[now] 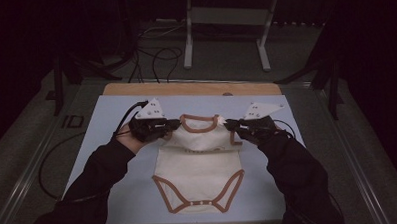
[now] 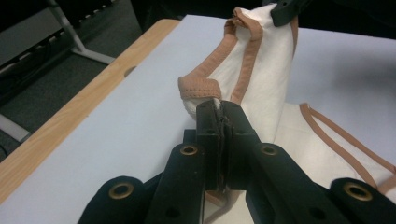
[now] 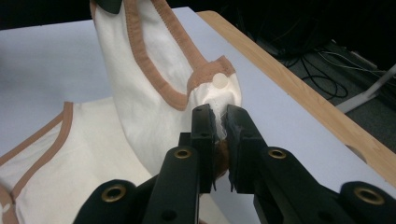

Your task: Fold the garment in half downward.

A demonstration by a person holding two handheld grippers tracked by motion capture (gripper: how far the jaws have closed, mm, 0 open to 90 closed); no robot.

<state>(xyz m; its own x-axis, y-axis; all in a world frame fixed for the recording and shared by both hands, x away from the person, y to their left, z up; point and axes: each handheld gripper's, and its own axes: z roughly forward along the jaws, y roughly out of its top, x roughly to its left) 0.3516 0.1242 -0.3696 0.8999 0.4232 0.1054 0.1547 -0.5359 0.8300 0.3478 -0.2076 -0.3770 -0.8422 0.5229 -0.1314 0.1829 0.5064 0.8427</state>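
Observation:
A cream baby bodysuit (image 1: 198, 167) with brown trim lies on the pale blue mat (image 1: 102, 145), its crotch end toward the person. My left gripper (image 1: 175, 124) is shut on the bodysuit's left shoulder, and my right gripper (image 1: 228, 123) is shut on the right shoulder. The neckline (image 1: 199, 124) is stretched between them, lifted slightly off the mat. In the left gripper view the left gripper (image 2: 219, 106) pinches cream cloth just below the brown collar (image 2: 201, 87). In the right gripper view the right gripper (image 3: 217, 112) clamps bunched cloth under a white snap button (image 3: 219, 80).
The mat covers a wooden table (image 1: 185, 88) whose bare edge runs along the far side. Beyond it stand a grey metal frame (image 1: 226, 21) and loose cables (image 1: 157, 56) on the floor. Black cables trail from both grippers across the mat.

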